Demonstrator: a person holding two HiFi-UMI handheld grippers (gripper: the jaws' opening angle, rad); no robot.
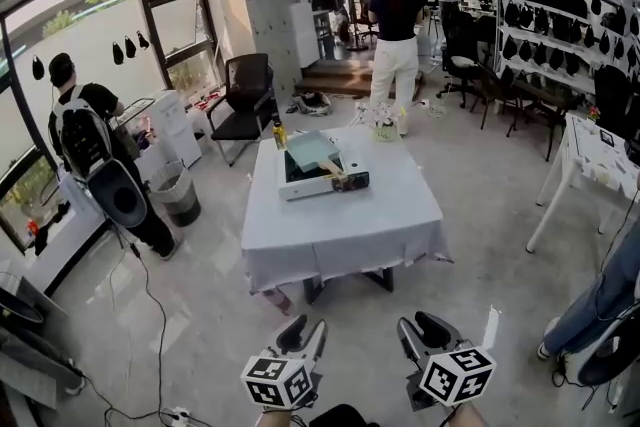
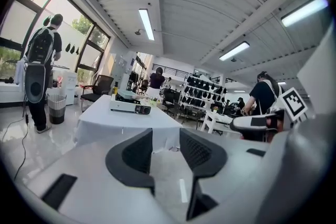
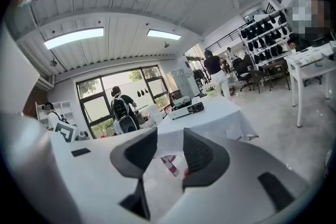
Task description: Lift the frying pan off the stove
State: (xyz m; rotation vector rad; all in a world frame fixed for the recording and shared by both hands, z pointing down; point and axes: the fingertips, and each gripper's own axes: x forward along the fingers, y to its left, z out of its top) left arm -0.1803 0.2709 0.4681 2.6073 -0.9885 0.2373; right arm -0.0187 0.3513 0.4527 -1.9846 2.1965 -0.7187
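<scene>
- I am holding my left claw (image 2: pixel 165 136) with its jaws standing apart, nothing between them.
- I am holding my right claw (image 3: pixel 170 140) the same way, jaws parted and empty.
- Both claws are hovering side by side over the floor (image 1: pixel 200 315), well short of the near edge of the table (image 1: pixel 340 230).
- The pan (image 1: pixel 312 151) is sitting on the stove (image 1: pixel 322 185), its handle pointing toward the table's near right corner.
- The stove is standing nearer the table's far left corner than its near edge.
</scene>
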